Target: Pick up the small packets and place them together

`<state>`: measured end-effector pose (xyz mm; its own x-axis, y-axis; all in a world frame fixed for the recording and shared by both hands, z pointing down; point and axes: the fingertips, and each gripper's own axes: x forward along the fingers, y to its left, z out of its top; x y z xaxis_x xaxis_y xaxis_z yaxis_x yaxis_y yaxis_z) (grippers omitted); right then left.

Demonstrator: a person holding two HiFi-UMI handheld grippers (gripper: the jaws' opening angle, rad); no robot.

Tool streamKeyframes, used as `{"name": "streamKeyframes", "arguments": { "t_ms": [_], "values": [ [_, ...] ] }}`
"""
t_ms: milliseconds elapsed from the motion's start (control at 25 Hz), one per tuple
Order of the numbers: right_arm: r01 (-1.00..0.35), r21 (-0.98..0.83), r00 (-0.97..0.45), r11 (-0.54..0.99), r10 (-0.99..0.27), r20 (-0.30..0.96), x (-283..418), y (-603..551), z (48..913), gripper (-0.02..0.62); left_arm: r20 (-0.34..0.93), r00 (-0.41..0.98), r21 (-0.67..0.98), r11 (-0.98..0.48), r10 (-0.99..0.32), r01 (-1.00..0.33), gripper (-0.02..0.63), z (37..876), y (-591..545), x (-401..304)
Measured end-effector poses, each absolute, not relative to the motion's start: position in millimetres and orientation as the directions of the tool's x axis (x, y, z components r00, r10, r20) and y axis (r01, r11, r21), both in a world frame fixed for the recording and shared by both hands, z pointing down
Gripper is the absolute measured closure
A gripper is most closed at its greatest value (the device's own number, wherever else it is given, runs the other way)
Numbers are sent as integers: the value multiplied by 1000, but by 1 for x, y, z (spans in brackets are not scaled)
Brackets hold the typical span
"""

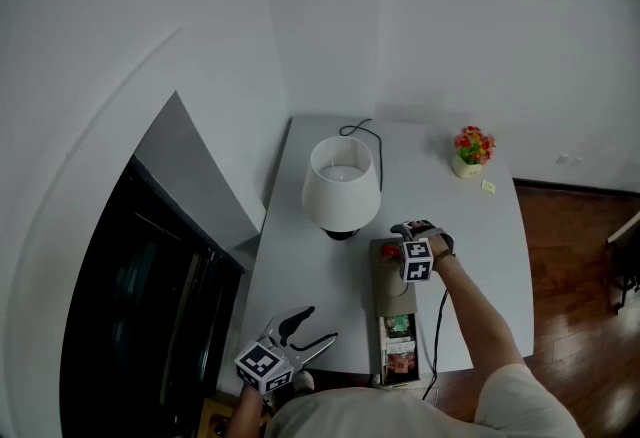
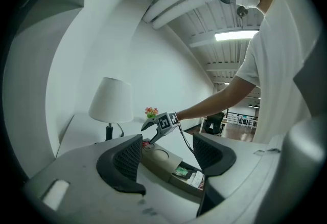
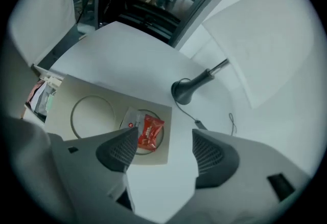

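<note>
Left gripper (image 1: pixel 322 322): nearest of all, at the near edge of the table (image 1: pixel 300 266); its jaws stand wide apart with nothing between the pads.
Ahead of the left gripper: the beige tray (image 2: pixel 168 159) lies well beyond its open jaws, seen through the gap between them.
Right gripper (image 3: pixel 166 141): tilted steeply down over the far end of the tray, jaws apart, pads pressing on nothing.
Red packet (image 3: pixel 150 133): lies flat in the tray's round recess, below the right gripper's jaws, just beside the pad at the left of the right gripper view; whether that pad touches it I cannot tell.
Pale packet (image 3: pixel 131 118): touching the red packet, on the side away from the jaw gap, partly behind the same pad.
Second recess (image 3: pixel 92 115): a bare ring in the tray, further out past that same pad.
Other packets (image 1: pixel 400 346): bunched in the open compartment at the tray's end, behind the right gripper, towards the person.
Lamp (image 1: pixel 342 184): upright beyond the right gripper's tips, its dark base (image 3: pixel 183 90) just off the tray's far corner, its cable (image 3: pixel 214 128) trailing across the table.
Flower pot (image 1: pixel 472 151): well apart from both grippers, near the table's far corner.
</note>
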<state>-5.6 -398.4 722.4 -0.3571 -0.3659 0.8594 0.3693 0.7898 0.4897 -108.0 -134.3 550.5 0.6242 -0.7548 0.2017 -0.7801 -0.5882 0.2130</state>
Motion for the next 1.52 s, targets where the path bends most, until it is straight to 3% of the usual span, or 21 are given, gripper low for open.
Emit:
{"name": "streamKeyframes", "arguments": {
  "t_ms": [120, 280, 520, 560, 600, 720, 840, 880, 1080, 1280, 1520],
  "values": [
    [247, 583, -440, 774, -446, 779, -6, -398, 688, 250, 174, 633, 219, -597, -755, -772, 295, 545, -139, -107],
    [-55, 595, -601, 802, -502, 622, -3, -375, 627, 250, 137, 651, 230, -616, -747, -754, 296, 536, -143, -99],
    [-419, 388, -732, 821, -558, 391, 9, -313, 552, 246, 68, 670, 231, -642, -739, -731, 314, 521, -152, -87],
    [-467, 323, -748, 823, -563, 353, 12, -301, 544, 189, 60, 668, 226, -642, -741, -733, 314, 518, -152, -85],
    [-509, 257, -762, 821, -569, 310, 15, -290, 535, 173, 53, 665, 220, -641, -745, -736, 314, 515, -152, -83],
    [-600, 101, -774, 794, -608, 178, 29, -258, 514, 173, 26, 643, 193, -628, -765, -754, 313, 507, -151, -82],
    [-648, 65, -754, 759, -651, 84, 44, -229, 504, 173, 13, 614, 165, -604, -789, -780, 305, 502, -148, -82],
    [-650, 70, -753, 757, -653, 75, 46, -219, 504, 204, 10, 603, 159, -594, -798, -789, 305, 500, -146, -82],
    [-642, 73, -754, 764, -645, 120, 47, -183, 515, 215, -12, 544, 150, -539, -839, -829, 305, 495, -139, -85],
    [-625, 46, -772, 779, -626, 113, 47, -165, 512, 215, 70, 581, 85, -575, -811, -814, 305, 506, -124, -72],
    [-519, 139, -801, 844, -536, 265, 54, -147, 532, 215, 52, 612, 156, -599, -789, -785, 307, 511, -111, -66]
  ]
}}
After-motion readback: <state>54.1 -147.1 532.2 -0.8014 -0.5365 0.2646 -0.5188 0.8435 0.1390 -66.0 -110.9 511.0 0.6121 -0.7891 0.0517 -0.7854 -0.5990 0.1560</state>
